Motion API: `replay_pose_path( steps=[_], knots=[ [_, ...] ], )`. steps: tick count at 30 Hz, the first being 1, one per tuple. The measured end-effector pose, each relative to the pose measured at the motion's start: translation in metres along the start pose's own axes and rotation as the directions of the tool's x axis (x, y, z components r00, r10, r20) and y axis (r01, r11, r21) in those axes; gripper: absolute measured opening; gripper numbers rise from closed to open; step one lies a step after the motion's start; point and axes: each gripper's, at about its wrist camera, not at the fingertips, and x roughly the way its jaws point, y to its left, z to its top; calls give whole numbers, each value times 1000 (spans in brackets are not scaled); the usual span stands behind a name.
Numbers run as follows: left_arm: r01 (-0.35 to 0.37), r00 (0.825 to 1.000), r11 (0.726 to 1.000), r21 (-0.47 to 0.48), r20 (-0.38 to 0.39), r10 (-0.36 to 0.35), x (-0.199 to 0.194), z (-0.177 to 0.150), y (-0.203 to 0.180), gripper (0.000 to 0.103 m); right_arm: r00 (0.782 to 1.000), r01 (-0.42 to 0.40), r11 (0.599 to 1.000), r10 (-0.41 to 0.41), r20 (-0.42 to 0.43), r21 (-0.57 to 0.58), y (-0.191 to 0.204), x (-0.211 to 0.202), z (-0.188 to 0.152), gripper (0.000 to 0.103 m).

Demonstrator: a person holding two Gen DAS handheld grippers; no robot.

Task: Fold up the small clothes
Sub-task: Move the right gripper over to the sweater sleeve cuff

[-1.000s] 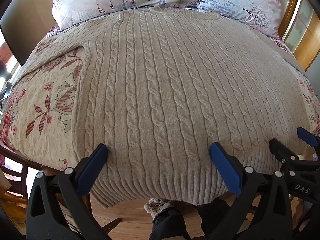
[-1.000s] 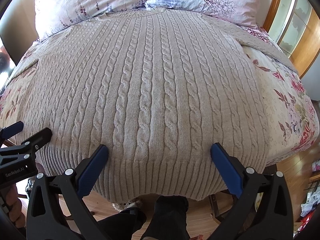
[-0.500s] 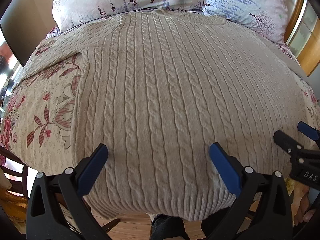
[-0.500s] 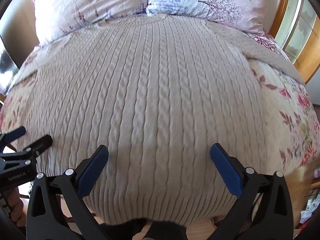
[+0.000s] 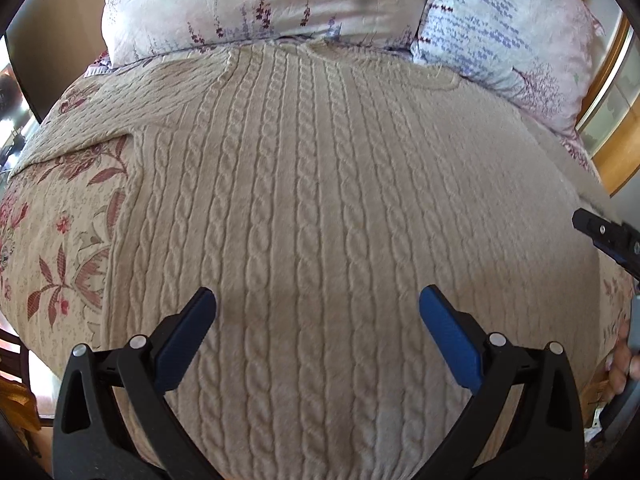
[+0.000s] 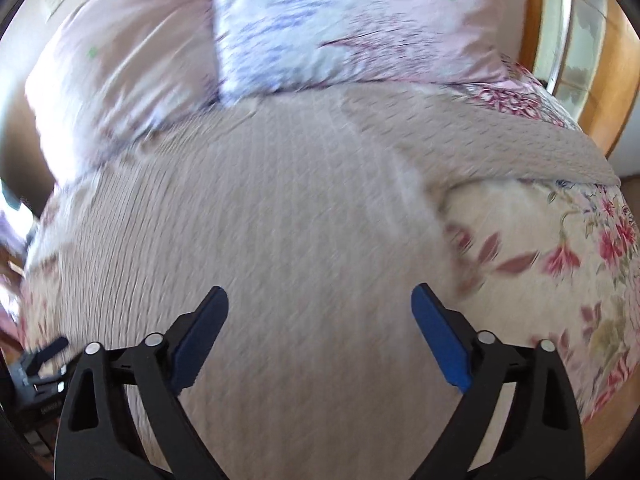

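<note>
A beige cable-knit sweater point(image 5: 320, 208) lies flat on the bed, neck toward the pillows, sleeves spread to both sides. My left gripper point(image 5: 318, 300) is open and empty, above the sweater's lower left part. My right gripper point(image 6: 320, 298) is open and empty, above the sweater's point(image 6: 280, 220) right half near the right sleeve point(image 6: 520, 152); that view is blurred. The right gripper also shows at the right edge of the left wrist view point(image 5: 612, 236). The sweater's hem is out of sight below both grippers.
The floral bedspread point(image 5: 60, 220) shows left of the sweater and on the right point(image 6: 560, 260). Two pillows point(image 5: 260, 4) point(image 6: 340, 28) lie at the head. A wooden frame with glass point(image 6: 580, 52) stands at the far right.
Both grippers have moved forward over the sweater toward the pillows, and the hem has dropped out of view. The right gripper has also swung to the right, fast enough to blur. Both stay open.
</note>
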Motion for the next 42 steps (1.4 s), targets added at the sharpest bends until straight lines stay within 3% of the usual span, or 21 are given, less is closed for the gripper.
replay_pose_path(
  steps=[5, 8, 12, 14, 18, 22, 26, 32, 37, 42],
  knots=[
    [-14, 998, 1000, 2, 66, 14, -4, 10, -13, 101, 992, -126, 959, 118, 49, 253, -77, 8, 37, 83],
    [-36, 996, 999, 1, 87, 36, -5, 15, -21, 101, 979, -204, 841, 171, 111, 502, -152, 18, 49, 75],
    [-34, 994, 999, -14, 103, 35, -8, 24, -32, 101, 966, -259, 688, 198, 168, 678, -220, 30, 48, 56],
    [-30, 994, 999, -24, 101, 33, -9, 28, -39, 101, 960, -280, 659, 210, 186, 698, -235, 32, 50, 51],
    [-44, 995, 998, -38, 92, 47, -6, 33, -54, 101, 956, -294, 654, 216, 200, 697, -250, 34, 58, 47],
    [-27, 995, 995, -96, 92, 36, -5, 34, -62, 101, 953, -302, 638, 210, 217, 708, -272, 32, 58, 34],
    [36, 992, 989, -144, 127, -17, -9, 32, -66, 101, 955, -298, 648, 200, 221, 701, -290, 32, 56, 22],
    [65, 987, 991, -116, 156, -46, -13, 38, -66, 101, 966, -255, 669, 140, 219, 698, -298, 29, 58, 16],
    [119, 985, 987, -109, 136, -103, -1, 51, -52, 101, 978, -166, 744, 39, 205, 648, -283, 23, 66, 12],
    [208, 973, 973, -99, 124, -195, 13, 73, -31, 101, 957, -186, 791, 12, 290, 582, -251, -6, 79, 11]
  ],
)
